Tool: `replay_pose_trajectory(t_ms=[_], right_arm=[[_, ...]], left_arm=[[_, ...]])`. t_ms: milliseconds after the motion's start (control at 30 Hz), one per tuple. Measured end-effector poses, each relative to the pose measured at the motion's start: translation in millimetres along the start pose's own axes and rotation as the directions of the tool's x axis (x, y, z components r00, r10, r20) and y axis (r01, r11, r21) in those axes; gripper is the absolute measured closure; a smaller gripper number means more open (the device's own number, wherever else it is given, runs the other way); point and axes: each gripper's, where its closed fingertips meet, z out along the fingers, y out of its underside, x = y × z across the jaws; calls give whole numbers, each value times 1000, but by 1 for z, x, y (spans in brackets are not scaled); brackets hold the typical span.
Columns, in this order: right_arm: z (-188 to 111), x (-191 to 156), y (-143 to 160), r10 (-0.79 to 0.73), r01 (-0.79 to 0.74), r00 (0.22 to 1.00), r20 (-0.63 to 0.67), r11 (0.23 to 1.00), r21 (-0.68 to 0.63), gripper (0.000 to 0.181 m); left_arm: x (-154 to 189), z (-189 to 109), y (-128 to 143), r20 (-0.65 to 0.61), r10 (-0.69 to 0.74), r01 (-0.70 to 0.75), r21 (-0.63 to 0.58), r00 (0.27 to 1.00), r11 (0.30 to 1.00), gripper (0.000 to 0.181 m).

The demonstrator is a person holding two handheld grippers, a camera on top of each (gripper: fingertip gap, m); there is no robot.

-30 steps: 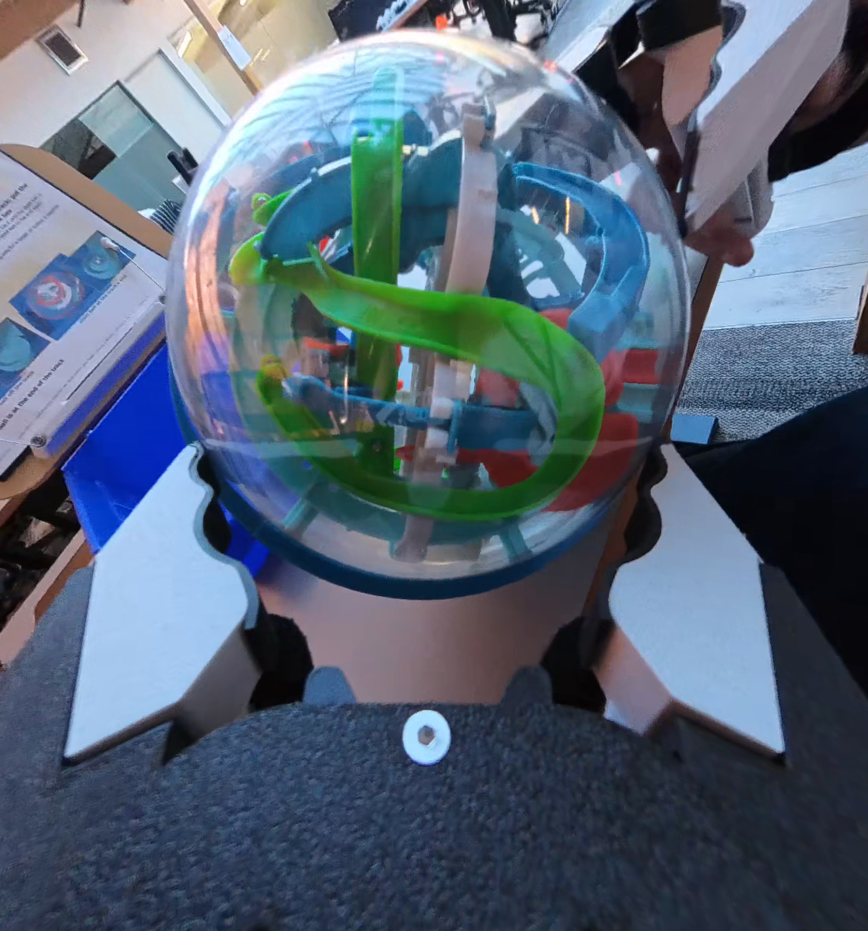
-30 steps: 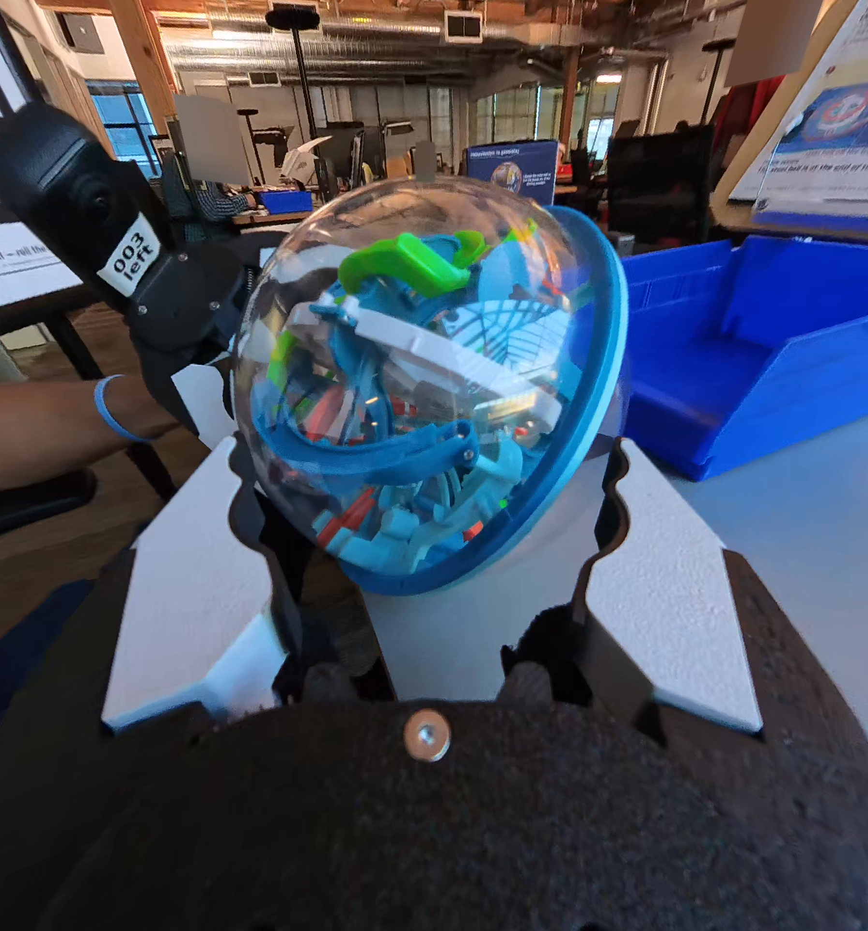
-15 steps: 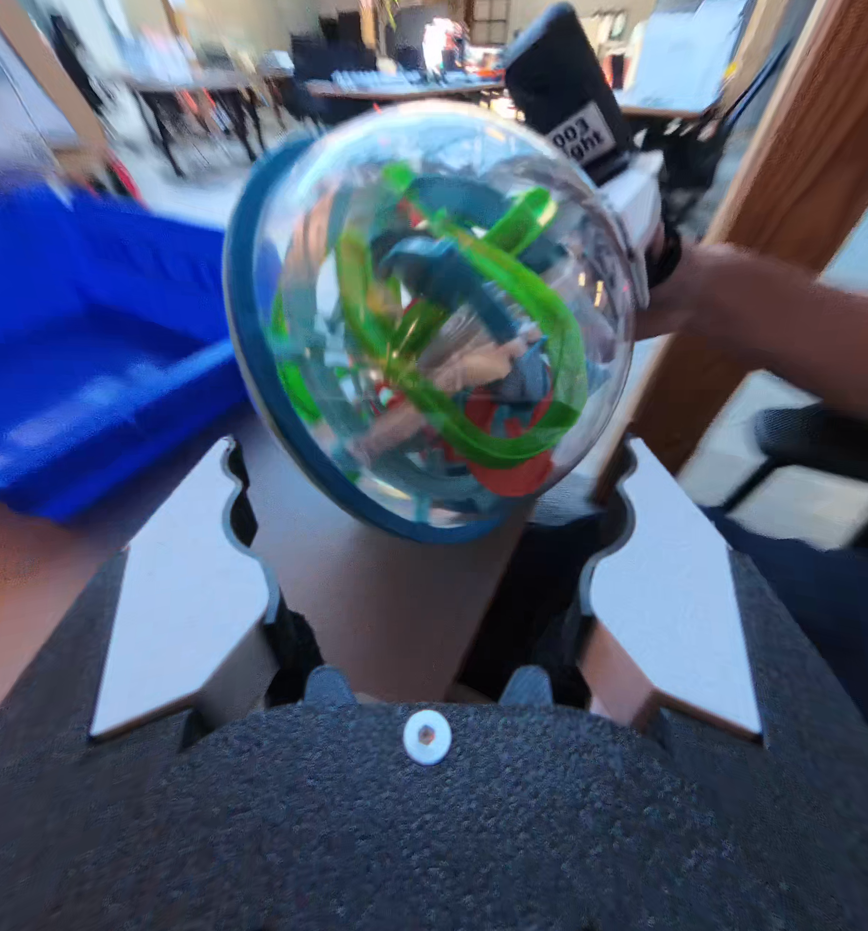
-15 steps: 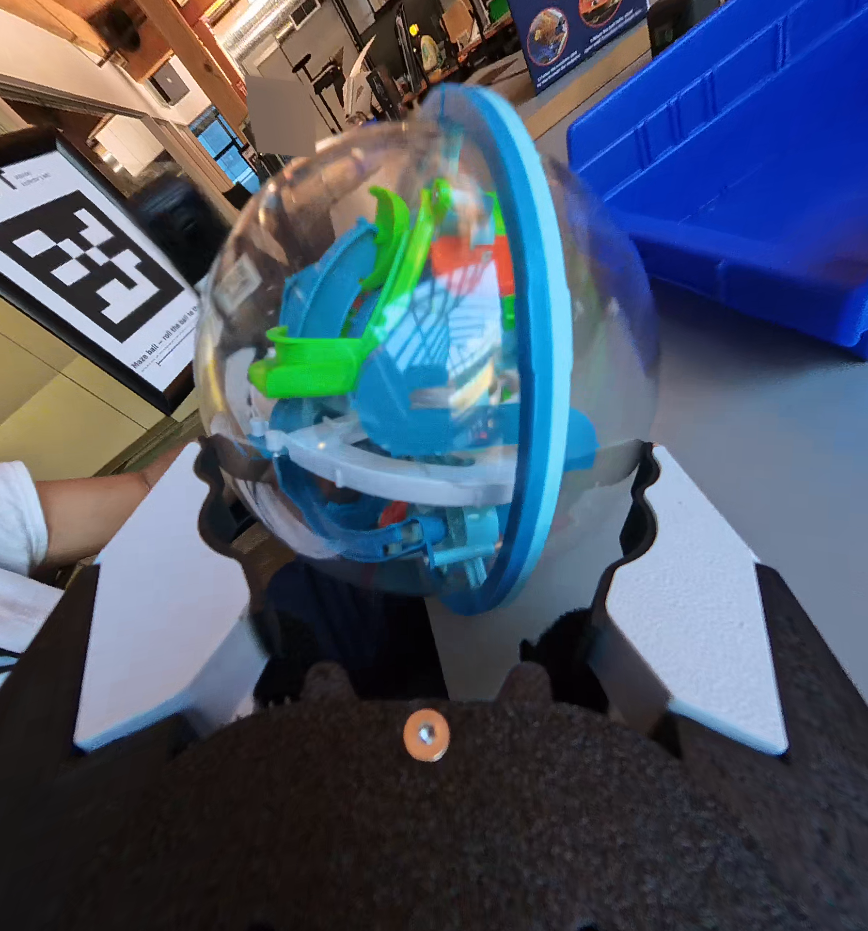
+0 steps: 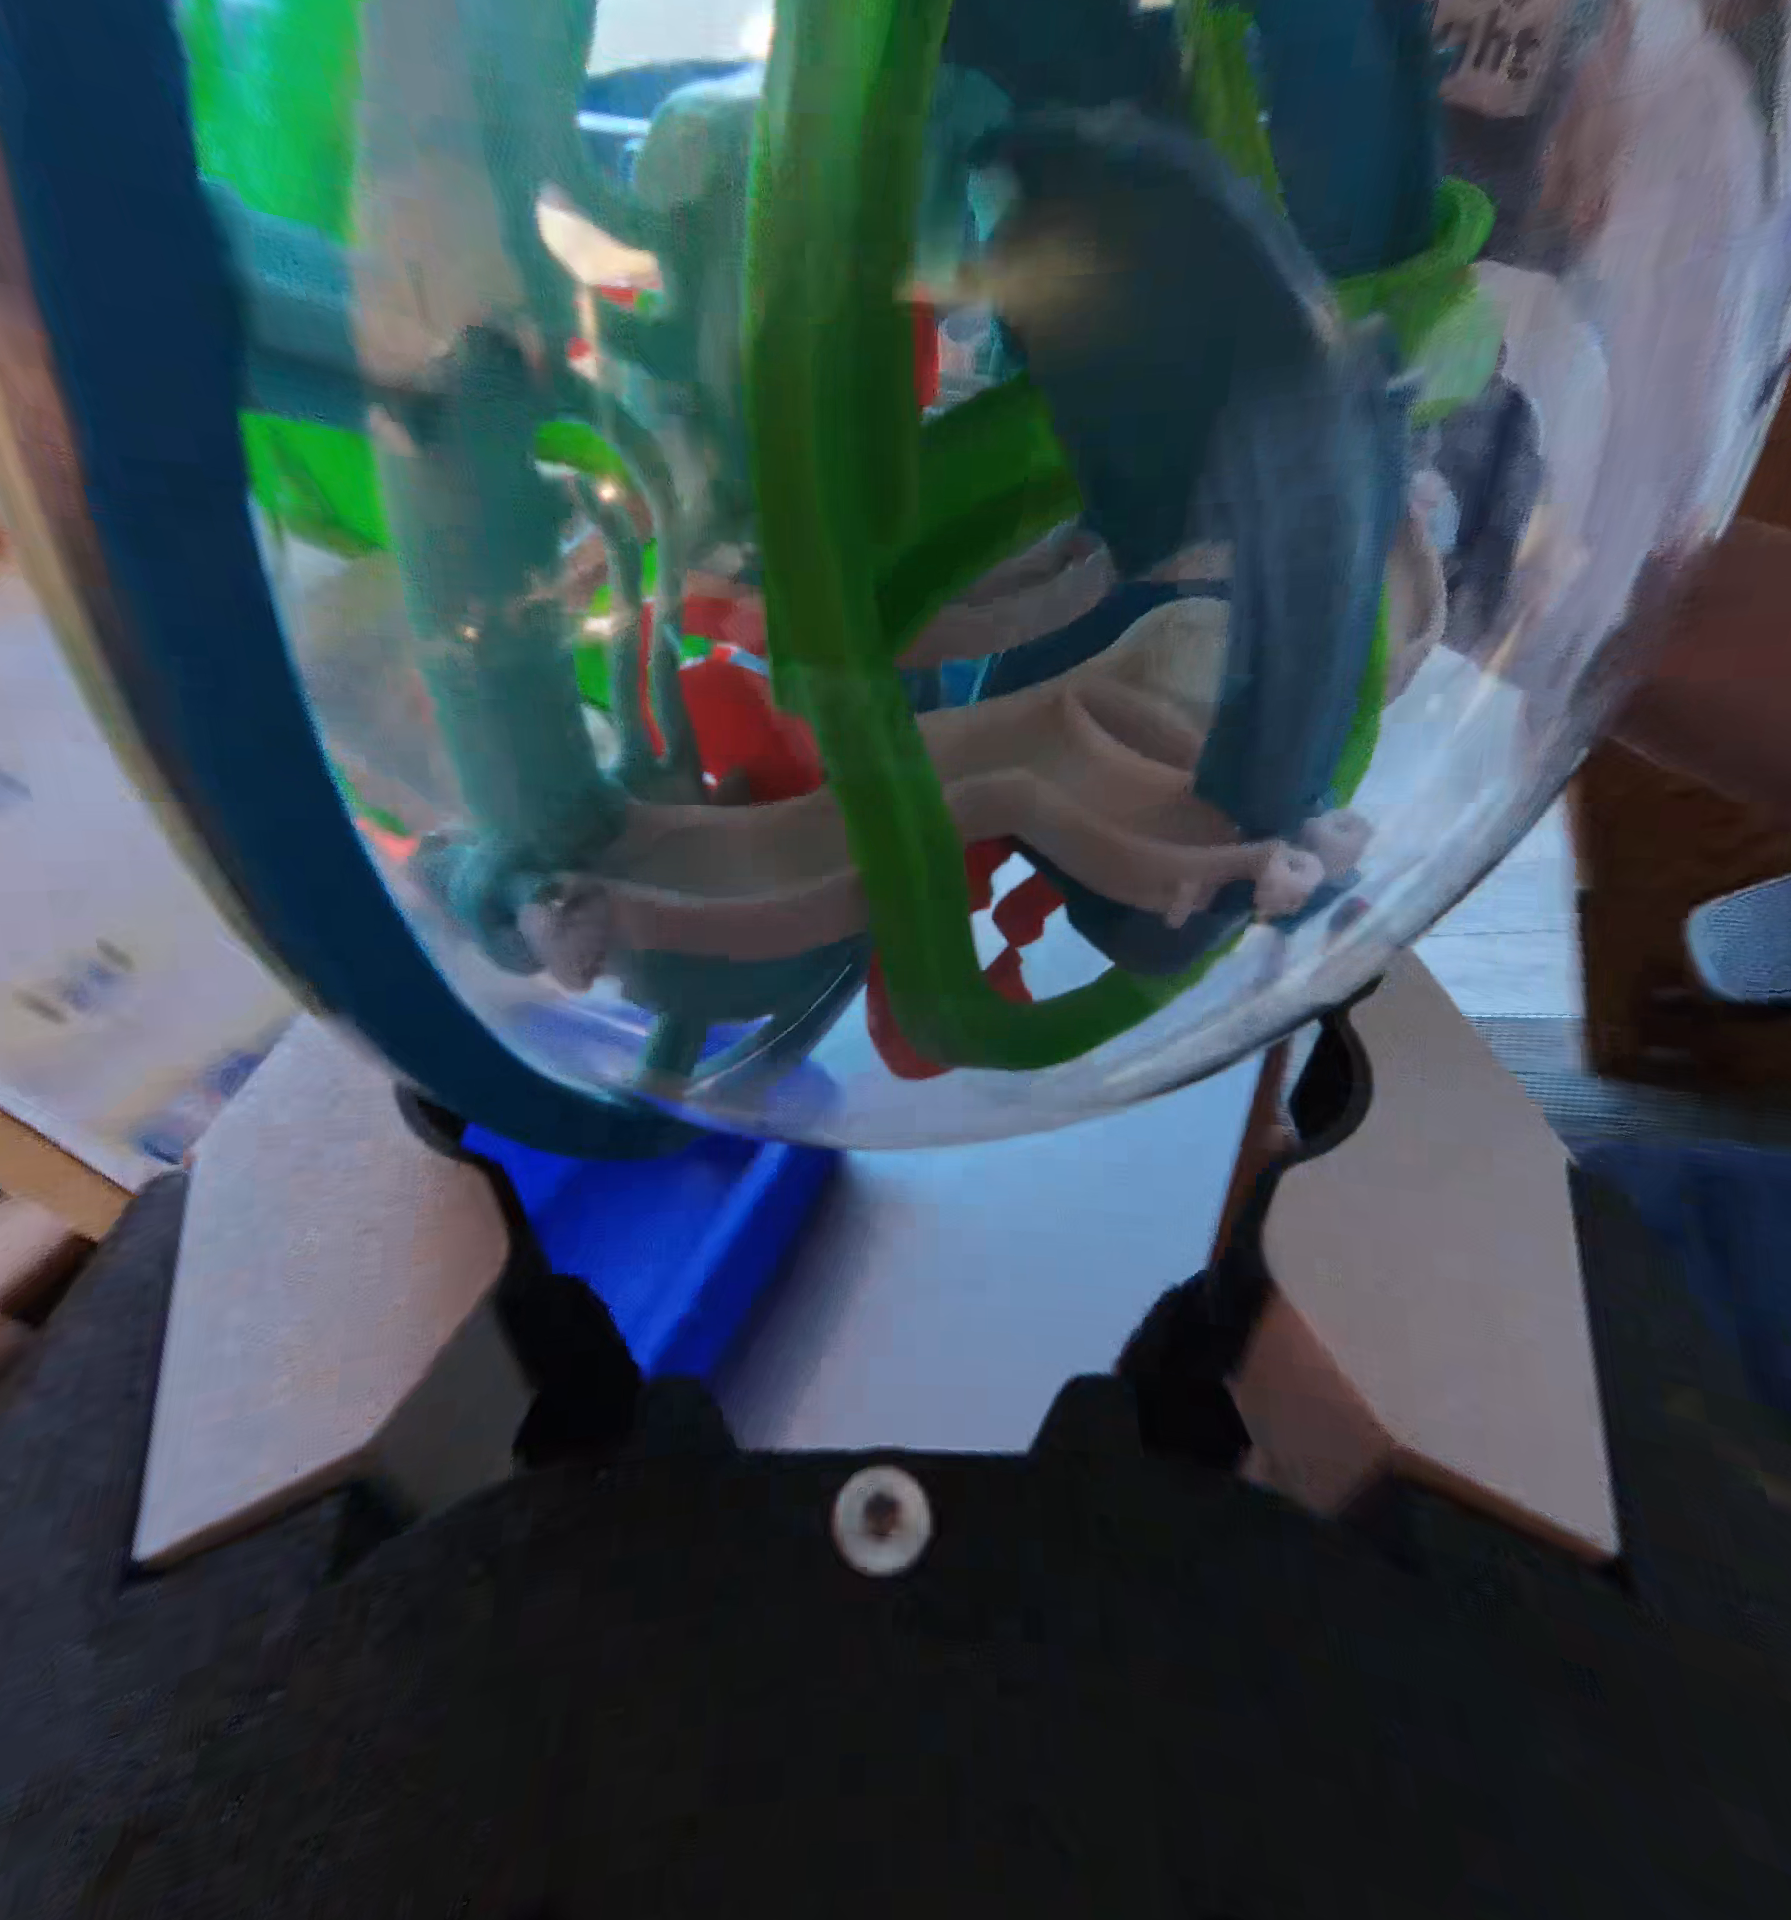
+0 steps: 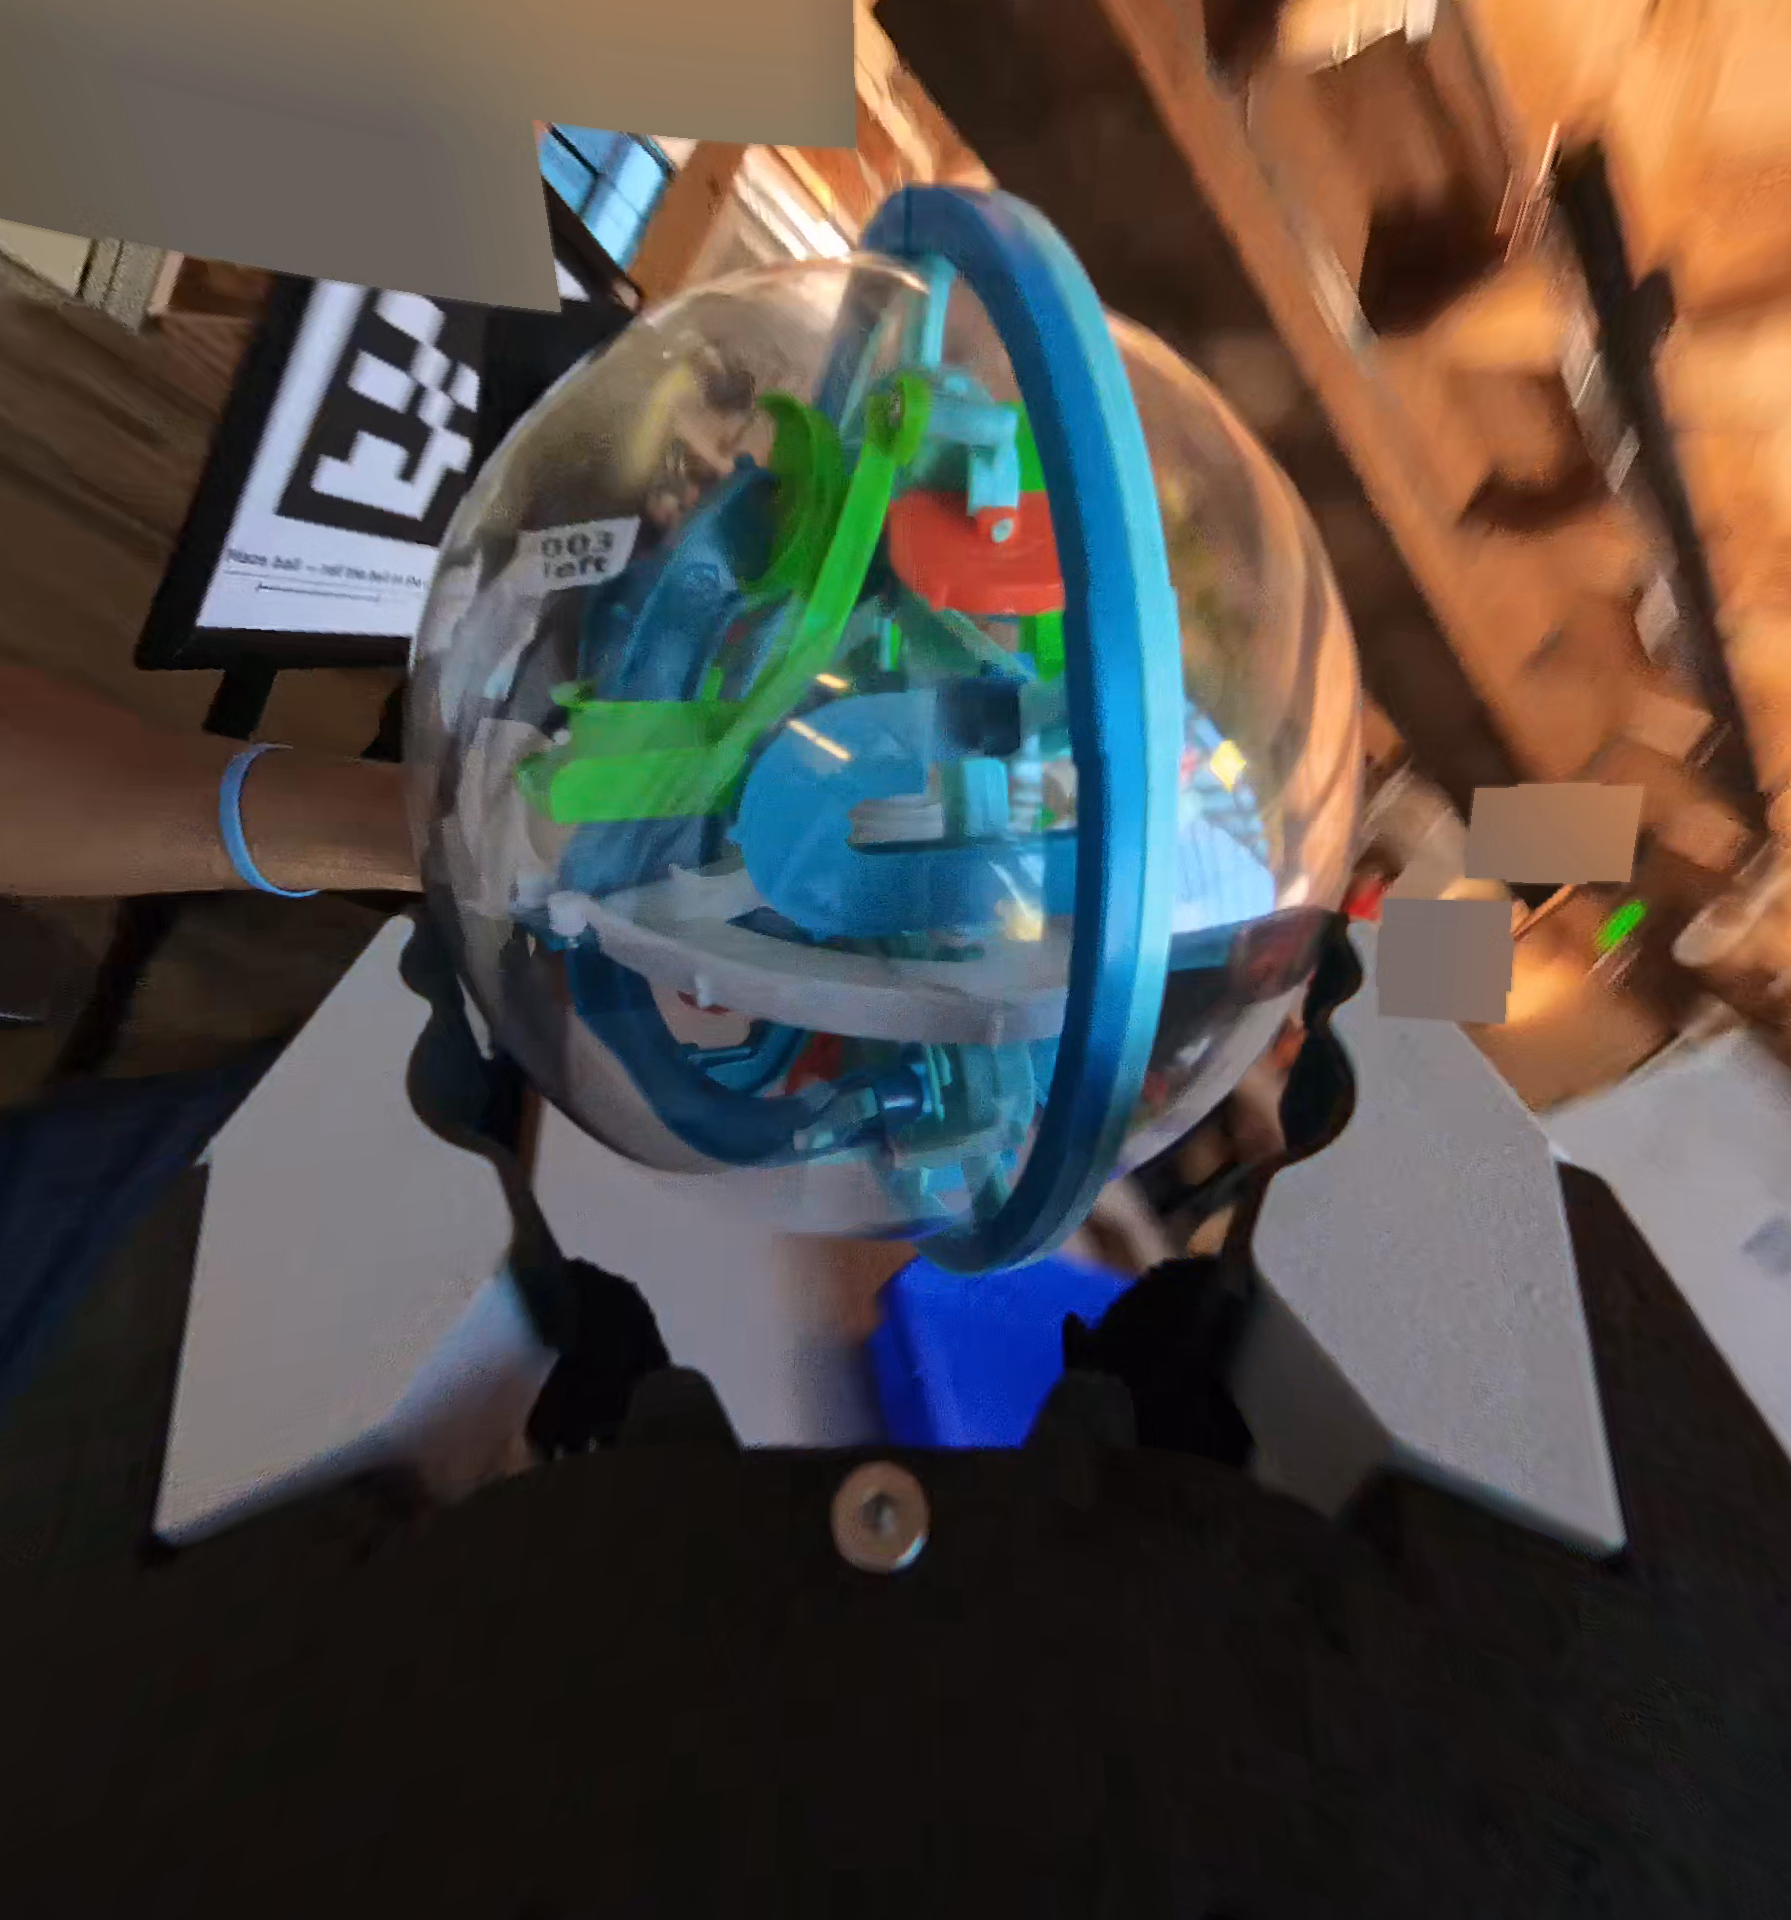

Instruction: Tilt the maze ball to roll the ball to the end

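Observation:
The maze ball (image 5: 870,623) is a clear sphere with a blue rim and green, blue, red and white tracks inside. It fills the left wrist view, blurred, and rests against both fingertips of my left gripper (image 5: 870,1070). In the right wrist view the maze ball (image 6: 870,779) sits wedged between the fingertips of my right gripper (image 6: 880,997), its blue rim standing nearly upright. Both grippers hold it in the air from opposite sides. The left gripper's body (image 6: 574,551) shows through the sphere. I cannot make out the small ball inside.
A blue bin (image 5: 662,1247) and the grey table (image 5: 974,1299) lie below the sphere. A wooden post (image 5: 1701,883) stands to the right. A black-and-white marker board (image 6: 351,468) and an arm with a blue wristband (image 6: 267,821) are at the left.
The maze ball has been swung and turned between both grippers. It now sits much closer to the left camera, and the right view has tipped upward toward the ceiling beams.

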Motion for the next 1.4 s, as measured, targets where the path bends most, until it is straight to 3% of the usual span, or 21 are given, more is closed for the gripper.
replay_pose_trajectory(t_ms=[100,267,400,467,533,600,667,733,800,933,1100,1200,1267,1300,1367,1400], right_arm=[[-5,-27,-51,-263,266,964,-40,957,119,27],[-7,-52,-84,-343,347,938,-55,931,110,28],[-10,-40,-73,-305,309,950,-69,950,52,27],[-9,-20,-45,-131,131,990,-51,991,-9,28],[-13,-15,-42,16,-14,999,-28,999,53,27],[-20,-34,-74,-181,191,981,-66,959,211,28],[-20,-42,-82,-280,291,956,-85,941,175,28],[-9,-20,-48,-110,112,992,-59,993,36,28],[-1,-8,-18,80,-80,996,-36,997,11,27],[-4,-24,-52,-76,79,996,-50,995,63,28],[6,-5,-29,220,-219,975,-44,975,33,27],[9,0,-20,290,-287,956,-38,956,62,27],[13,8,7,457,-458,888,-42,889,-24,27],[12,8,9,448,-450,893,-43,893,-35,27],[3,-9,-26,149,-147,988,-31,987,67,27],[-3,-20,-47,19,-15,999,-35,995,101,27]], left_arm=[[12,-21,-31,49,162,-164,45,986,985,25],[28,-44,-57,67,219,-225,101,973,969,27],[19,-42,-57,114,264,-263,-21,958,965,28],[11,-34,-42,101,174,-157,-153,980,976,30],[15,-33,-48,84,119,-108,-130,989,986,30],[25,-41,-68,120,250,-246,-50,961,968,31],[26,-46,-72,142,307,-305,-35,941,952,31],[12,-33,-42,75,138,-128,-123,988,984,32],[6,-25,-20,34,11,-5,-166,999,986,30],[14,-39,-43,57,103,-99,-58,993,993,32],[10,-30,-26,-37,-176,173,-82,984,982,31],[7,-28,-20,-41,-252,249,-71,967,966,31],[5,-21,-2,-57,-381,366,-176,923,914,31],[7,-19,2,-59,-380,362,-197,923,911,31],[14,-26,-14,-10,-152,150,-116,988,982,31],[18,-34,-31,28,-19,20,-57,999,998,33]])
